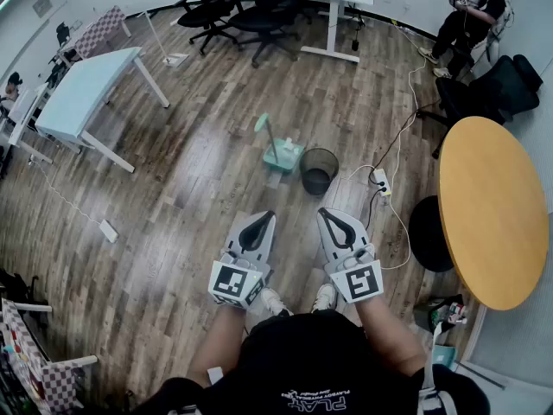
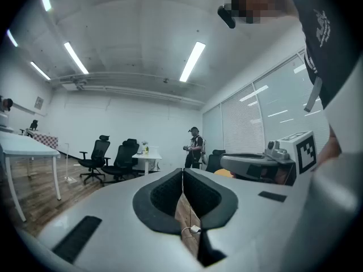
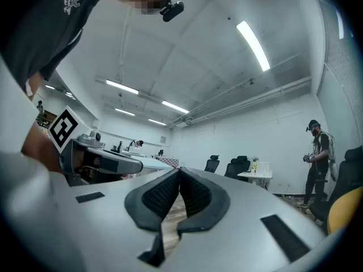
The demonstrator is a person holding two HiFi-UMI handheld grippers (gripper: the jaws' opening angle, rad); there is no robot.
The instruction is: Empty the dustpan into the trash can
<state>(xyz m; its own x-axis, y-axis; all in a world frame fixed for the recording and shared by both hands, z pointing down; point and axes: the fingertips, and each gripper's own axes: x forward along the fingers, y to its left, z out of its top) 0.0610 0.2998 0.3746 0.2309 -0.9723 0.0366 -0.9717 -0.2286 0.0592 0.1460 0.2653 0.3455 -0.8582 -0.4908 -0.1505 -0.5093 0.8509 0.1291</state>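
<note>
A mint-green dustpan (image 1: pixel 283 155) with an upright long handle stands on the wood floor a few steps ahead. Right beside it, on its right, is the black mesh trash can (image 1: pixel 318 169). My left gripper (image 1: pixel 270 213) and right gripper (image 1: pixel 321 211) are held side by side in front of my body, well short of both, pointing roughly level toward them. The jaws of each meet at the tips with nothing between them. In the left gripper view the left gripper (image 2: pixel 182 170) is shut and empty. The right gripper view shows the right gripper (image 3: pixel 180 169) likewise. Neither gripper view shows the dustpan or can.
A power strip (image 1: pixel 381 180) with trailing cables lies on the floor right of the can. At the right stands a round yellow table (image 1: pixel 492 206), with a black chair (image 1: pixel 492 89) behind it. A light-blue table (image 1: pixel 86 89) stands left, office chairs (image 1: pixel 216 7) behind, and a person (image 1: pixel 471 15) at far right.
</note>
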